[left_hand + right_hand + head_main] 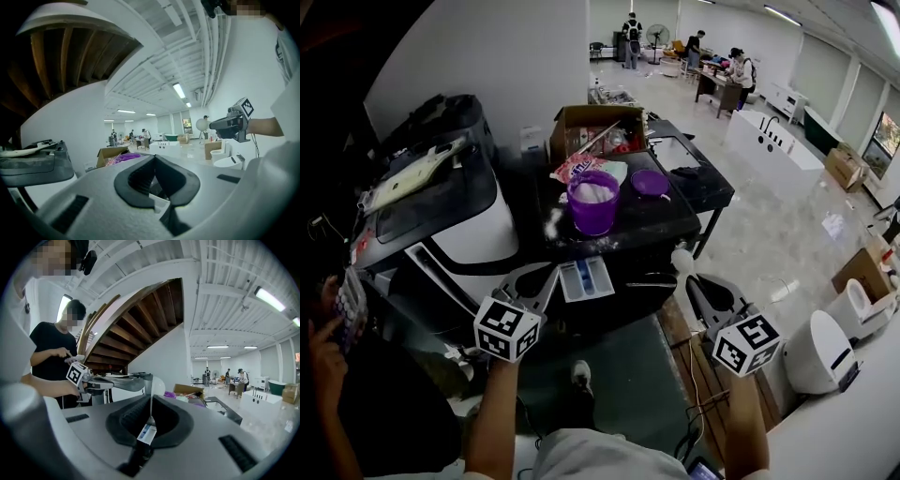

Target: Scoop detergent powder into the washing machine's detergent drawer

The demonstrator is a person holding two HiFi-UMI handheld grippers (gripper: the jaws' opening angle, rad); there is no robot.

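Note:
The washing machine (459, 234) stands at the left with its detergent drawer (586, 278) pulled out. Behind the drawer, on the black table (675, 220), a purple tub (593, 202) holds white powder, and its lid (650, 182) lies beside it. My left gripper (549, 274) (153, 158) is shut and empty, with its tip just left of the drawer. My right gripper (697, 281) (151, 401) is shut on the thin handle of a white scoop (682, 260) (158, 385). It is held in the air right of the drawer, bowl upward.
An open cardboard box (598, 127) and a pink bag (577, 167) sit behind the tub. A person in a black shirt (49, 348) stands close at the left. White sanitary units (820, 352) stand low at the right, and a white tub (773, 141) stands further back.

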